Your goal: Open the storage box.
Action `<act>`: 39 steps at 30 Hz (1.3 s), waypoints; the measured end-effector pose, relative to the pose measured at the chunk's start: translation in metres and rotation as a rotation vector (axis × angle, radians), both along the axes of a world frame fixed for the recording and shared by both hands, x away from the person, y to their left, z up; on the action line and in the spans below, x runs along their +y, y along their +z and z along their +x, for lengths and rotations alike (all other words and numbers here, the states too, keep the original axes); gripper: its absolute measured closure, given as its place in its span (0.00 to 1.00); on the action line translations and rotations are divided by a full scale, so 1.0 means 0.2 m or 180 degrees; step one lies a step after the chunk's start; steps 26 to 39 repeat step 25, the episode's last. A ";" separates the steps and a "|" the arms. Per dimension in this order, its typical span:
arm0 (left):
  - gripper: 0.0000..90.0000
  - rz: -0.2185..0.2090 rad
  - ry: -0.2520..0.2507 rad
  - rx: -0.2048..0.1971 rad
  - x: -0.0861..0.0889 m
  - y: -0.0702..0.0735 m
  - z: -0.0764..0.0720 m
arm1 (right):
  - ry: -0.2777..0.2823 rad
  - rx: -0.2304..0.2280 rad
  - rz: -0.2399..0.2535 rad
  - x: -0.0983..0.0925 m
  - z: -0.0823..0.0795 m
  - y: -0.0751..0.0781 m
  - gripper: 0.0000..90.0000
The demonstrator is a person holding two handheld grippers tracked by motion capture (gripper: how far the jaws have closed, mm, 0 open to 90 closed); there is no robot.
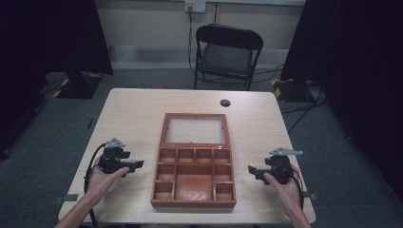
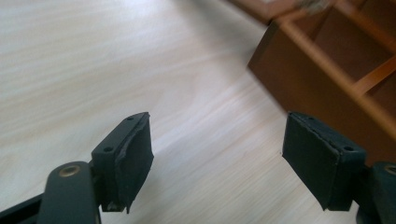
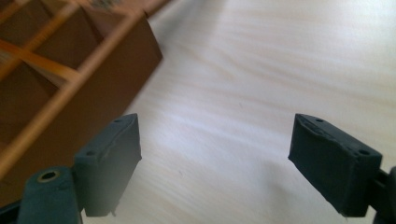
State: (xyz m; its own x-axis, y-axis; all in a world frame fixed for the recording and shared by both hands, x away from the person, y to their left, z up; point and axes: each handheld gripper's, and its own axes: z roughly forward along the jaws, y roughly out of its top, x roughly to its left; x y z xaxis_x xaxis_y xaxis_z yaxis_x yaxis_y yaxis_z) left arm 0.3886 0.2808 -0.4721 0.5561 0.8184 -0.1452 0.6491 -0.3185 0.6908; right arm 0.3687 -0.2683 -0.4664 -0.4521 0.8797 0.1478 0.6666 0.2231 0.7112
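A brown wooden box (image 1: 194,202) lies open in the middle of the table, its compartments empty and its glass-paned lid (image 1: 194,130) folded flat behind it. My left gripper (image 1: 138,165) rests low on the table left of the box, open, with nothing between its jaws. In the left gripper view the gripper (image 2: 217,158) faces bare tabletop with the box's side wall (image 2: 322,100) at the right. My right gripper (image 1: 252,170) sits right of the box, open and holding nothing. In the right gripper view the gripper (image 3: 215,163) has the box's wall (image 3: 88,88) at its left.
The light wooden table (image 1: 128,114) has a round black cable hole (image 1: 225,102) near its far edge. A black folding chair (image 1: 227,54) stands behind the table. Dark curtains hang at both sides, and cables run across the floor at the right.
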 end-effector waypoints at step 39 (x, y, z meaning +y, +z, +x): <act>0.10 0.0308 0.0047 -0.0381 0.03 -0.15 -0.01 | -0.0059 -0.0258 -0.0443 -0.02 -0.03 -0.17 0.09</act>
